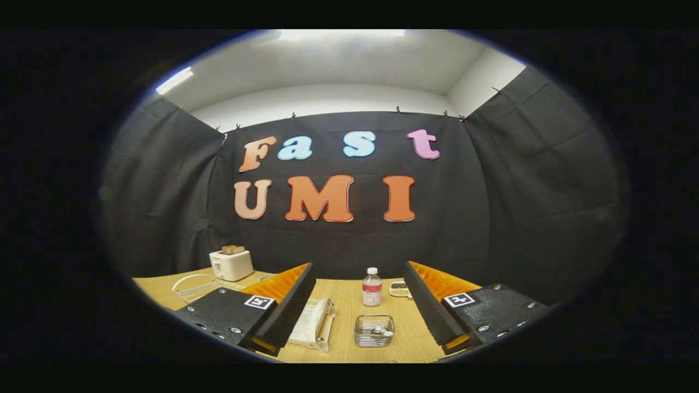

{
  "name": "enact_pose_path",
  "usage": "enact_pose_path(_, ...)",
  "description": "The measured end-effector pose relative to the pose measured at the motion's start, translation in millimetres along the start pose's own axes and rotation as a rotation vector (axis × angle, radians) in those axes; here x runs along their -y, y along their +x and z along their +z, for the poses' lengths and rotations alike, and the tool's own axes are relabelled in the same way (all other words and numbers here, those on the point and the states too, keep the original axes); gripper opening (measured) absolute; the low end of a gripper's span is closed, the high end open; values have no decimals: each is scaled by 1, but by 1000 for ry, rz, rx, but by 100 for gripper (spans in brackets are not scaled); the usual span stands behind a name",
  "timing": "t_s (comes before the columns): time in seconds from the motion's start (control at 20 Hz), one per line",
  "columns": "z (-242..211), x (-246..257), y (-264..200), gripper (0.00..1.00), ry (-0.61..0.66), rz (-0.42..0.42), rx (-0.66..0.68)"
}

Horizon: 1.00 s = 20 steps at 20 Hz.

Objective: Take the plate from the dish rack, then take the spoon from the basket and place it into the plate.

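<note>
My gripper (357, 305) is held above the wooden table (344, 349) with its two black, orange-backed fingers (289, 305) wide apart and nothing between them. Below and between the fingers stands a small clear wire basket (374, 331) with the spoon's metal showing inside. Left of the basket, beside the left finger, sits the white dish rack (314, 323) with a pale plate standing in it, partly hidden by that finger.
A small clear bottle with a white cap (372, 287) stands beyond the basket. A little dish of dark food (400, 289) lies to its right. A white toaster (231, 263) and a clear round tray (199, 285) sit at the far left of the table.
</note>
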<state>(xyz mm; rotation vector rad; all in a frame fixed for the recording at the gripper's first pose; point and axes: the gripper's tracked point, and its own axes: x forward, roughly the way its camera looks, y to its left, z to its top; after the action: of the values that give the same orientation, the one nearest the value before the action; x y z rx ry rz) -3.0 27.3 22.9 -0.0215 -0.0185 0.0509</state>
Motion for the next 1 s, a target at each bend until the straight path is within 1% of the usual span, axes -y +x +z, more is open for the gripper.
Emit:
enact_pose_path(0.2, -2, -9, 6, 97, 17, 30, -22)
enact_pose_path(0.65, -9, -62, 38, 97, 82, 201, -164)
enact_pose_path(0.85, -22, -93, 54, 97, 98, 311, -290)
enact_pose_path(1.0, -35, -104, 69, 97, 130, 343, -410)
